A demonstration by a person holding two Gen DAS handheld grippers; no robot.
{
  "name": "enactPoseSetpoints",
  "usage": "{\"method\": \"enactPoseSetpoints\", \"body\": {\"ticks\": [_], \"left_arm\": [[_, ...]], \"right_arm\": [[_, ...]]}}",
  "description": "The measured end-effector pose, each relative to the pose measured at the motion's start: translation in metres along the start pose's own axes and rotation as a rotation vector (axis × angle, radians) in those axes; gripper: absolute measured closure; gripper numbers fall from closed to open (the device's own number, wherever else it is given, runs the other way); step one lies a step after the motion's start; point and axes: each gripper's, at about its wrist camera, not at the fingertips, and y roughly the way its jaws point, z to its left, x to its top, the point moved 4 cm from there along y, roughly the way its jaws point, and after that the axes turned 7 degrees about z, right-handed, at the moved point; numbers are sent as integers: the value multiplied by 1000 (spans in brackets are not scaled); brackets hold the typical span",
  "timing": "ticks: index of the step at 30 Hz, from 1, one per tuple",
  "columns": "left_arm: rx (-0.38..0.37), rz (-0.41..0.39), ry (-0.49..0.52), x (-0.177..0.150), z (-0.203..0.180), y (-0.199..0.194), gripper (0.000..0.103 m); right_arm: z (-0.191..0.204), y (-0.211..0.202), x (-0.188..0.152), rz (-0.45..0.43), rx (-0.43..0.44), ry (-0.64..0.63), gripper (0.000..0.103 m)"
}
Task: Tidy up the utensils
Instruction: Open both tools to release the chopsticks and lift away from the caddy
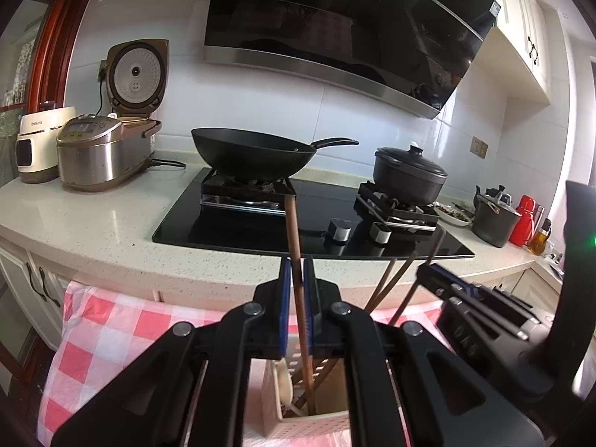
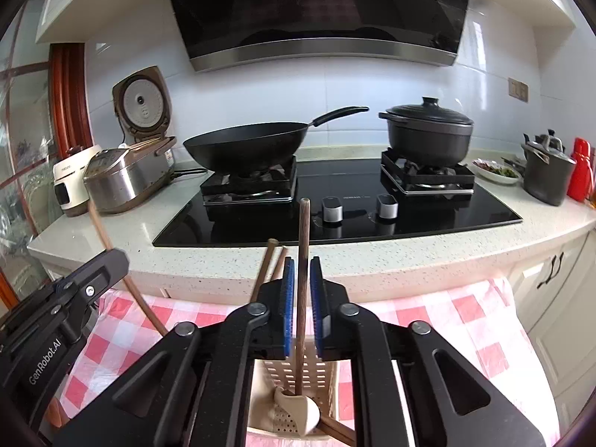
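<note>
My left gripper [image 1: 297, 279] fingers pinch one long brown wooden chopstick [image 1: 294, 231]; my right gripper [image 2: 302, 279] fingers flank another brown wooden stick [image 2: 303, 246], contact unclear. Light, stiff, slippery: grip mid-shaft above the cream perforated plastic holder [image 2: 298, 376].

Left gripper [image 1: 298, 283]: matte black body, two angular linkage arms per side joined by round grey metal pivot pins; jaws faced with ribbed blue pads. Seen from the right wrist view, its housing carries white lettering "GenRobot.AI" and a silver screw head near the tip. Right gripper [image 2: 301, 287]: same black construction, grey pivot pins, triangular cut-outs in the outer arms, blue ribbed pads. Seen from the left wrist view, embossed characters mark its side; a green indicator light glows at far right.
</note>
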Motion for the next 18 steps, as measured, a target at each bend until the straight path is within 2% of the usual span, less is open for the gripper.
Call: {"method": "enactPoseSetpoints", "body": {"ticks": [1, 2, 4, 7, 12, 14, 17, 18], "left_arm": [[4, -1, -2, -1, 1, -2, 88], [8, -6, -5, -1, 3, -4, 80], [21, -21, -5, -1, 5, -13, 73], [45, -49, 0, 0, 7, -33, 59], [80, -132, 17, -1, 6, -88, 35], [97, -153, 26, -6, 5, -112, 22], [115, -173, 25, -20, 0, -145, 9], [114, -173, 26, -28, -3, -156, 8]], "right_arm": [[-1, -1, 0, -1, 0, 4, 82], [-2, -5, 1, -6, 6, 8, 70], [-4, -17, 3, -28, 15, 15, 61], [0, -44, 8, -74, 36, -5, 61], [2, -114, 6, -172, 99, -55, 61], [0, -141, -2, -201, 124, -69, 61], [-5, -175, -21, -224, 149, -95, 61], [-8, -185, -30, -228, 152, -100, 61]]}}
